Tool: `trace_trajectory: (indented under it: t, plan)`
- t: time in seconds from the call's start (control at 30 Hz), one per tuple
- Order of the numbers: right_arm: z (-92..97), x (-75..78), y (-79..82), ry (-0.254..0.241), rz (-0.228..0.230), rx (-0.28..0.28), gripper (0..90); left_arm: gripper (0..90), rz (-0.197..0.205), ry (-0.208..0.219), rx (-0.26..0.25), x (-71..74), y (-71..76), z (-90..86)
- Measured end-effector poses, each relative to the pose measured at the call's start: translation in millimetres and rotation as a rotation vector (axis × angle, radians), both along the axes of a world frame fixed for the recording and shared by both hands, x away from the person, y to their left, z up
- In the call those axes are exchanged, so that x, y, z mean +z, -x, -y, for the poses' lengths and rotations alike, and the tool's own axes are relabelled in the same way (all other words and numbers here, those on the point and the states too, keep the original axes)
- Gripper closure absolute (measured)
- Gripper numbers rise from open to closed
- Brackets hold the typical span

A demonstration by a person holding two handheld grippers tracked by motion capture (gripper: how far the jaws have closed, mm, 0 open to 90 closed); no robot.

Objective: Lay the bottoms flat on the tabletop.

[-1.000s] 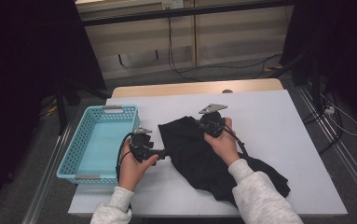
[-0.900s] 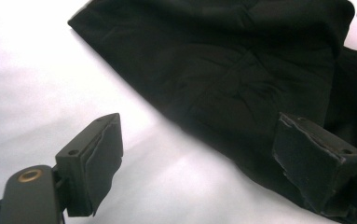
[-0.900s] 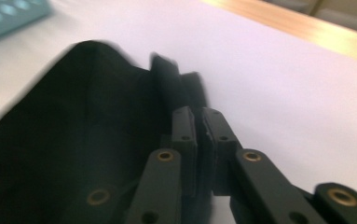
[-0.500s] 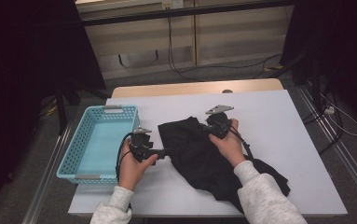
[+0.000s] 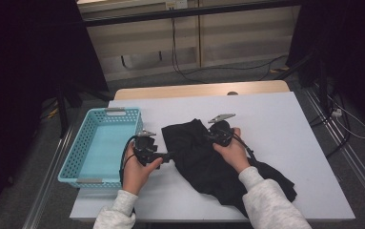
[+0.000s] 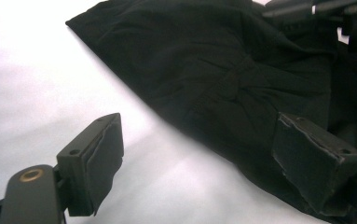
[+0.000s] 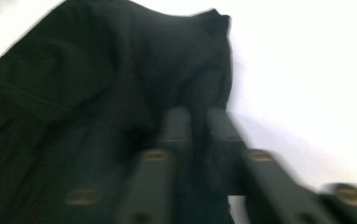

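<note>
Claw (image 7: 197, 135) on our right pinches the black cloth (image 5: 204, 157) to lift its edge, having just been closing, while our left claw (image 6: 199, 158) waits open beside it on the table (image 5: 275, 119).

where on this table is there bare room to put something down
Free: the far strip of the white table beyond the black garment, the right side between garment and table edge, and the near strip between the two sleeves. The blue basket is empty. Crowded: the middle, with garment, left gripper and right gripper.
</note>
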State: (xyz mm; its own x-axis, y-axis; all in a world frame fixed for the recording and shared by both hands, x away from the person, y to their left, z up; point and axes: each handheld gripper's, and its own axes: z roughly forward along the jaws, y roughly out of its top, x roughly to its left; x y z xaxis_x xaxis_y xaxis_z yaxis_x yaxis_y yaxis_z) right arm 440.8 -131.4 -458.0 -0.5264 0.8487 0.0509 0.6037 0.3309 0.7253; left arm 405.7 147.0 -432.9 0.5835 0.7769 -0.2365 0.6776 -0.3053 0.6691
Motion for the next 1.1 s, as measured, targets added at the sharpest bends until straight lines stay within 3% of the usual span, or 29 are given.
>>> trace_trajectory:
  t: [0.07, 0.17, 0.2, 0.3, 0.37, 0.47, 0.53, 0.63, 0.9, 1.1]
  plan:
    - [-1.0, 4.1, -2.4, 0.02, 0.01, -0.01, 83.3, 17.2, -0.001, 0.0, 0.001, -0.1, -0.1, 0.0]
    - [2.1, 10.2, -6.0, -0.004, 0.064, -0.042, 82.8, 17.2, 0.003, 0.001, 0.004, 0.1, -0.7, -0.4]
    - [2.4, 8.7, -8.0, -0.012, 0.057, -0.035, 80.4, 17.2, 0.001, 0.001, 0.004, 0.0, -0.9, -0.6]
    - [4.6, 2.4, -9.3, 0.031, 0.054, -0.07, 65.4, 17.2, 0.001, -0.001, 0.006, -0.4, -1.3, -1.1]
    - [9.1, 3.1, -7.3, -0.006, 0.062, -0.079, 58.0, 17.2, 0.004, -0.008, 0.006, -0.5, -2.1, -1.6]
    - [18.8, 12.6, 0.3, -0.019, 0.09, -0.099, 47.3, 17.2, 0.005, -0.012, 0.008, -0.9, -3.2, -0.5]
    - [23.9, 19.3, 8.1, 0.008, 0.107, -0.076, 44.7, 17.2, 0.003, -0.006, 0.008, -0.5, -3.7, 0.8]
    - [34.9, 24.1, 20.0, 0.019, 0.092, -0.068, 38.6, 17.2, 0.004, -0.014, 0.0, 1.0, -4.0, 1.7]
    - [63.8, 22.1, 53.3, 0.027, 0.065, -0.038, 33.7, 17.0, 0.006, -0.011, -0.003, 4.3, -7.2, 5.0]
    - [85.3, 16.2, 68.3, 0.021, 0.038, -0.076, 30.5, 16.8, 0.012, -0.006, -0.008, 5.2, -9.2, 7.6]
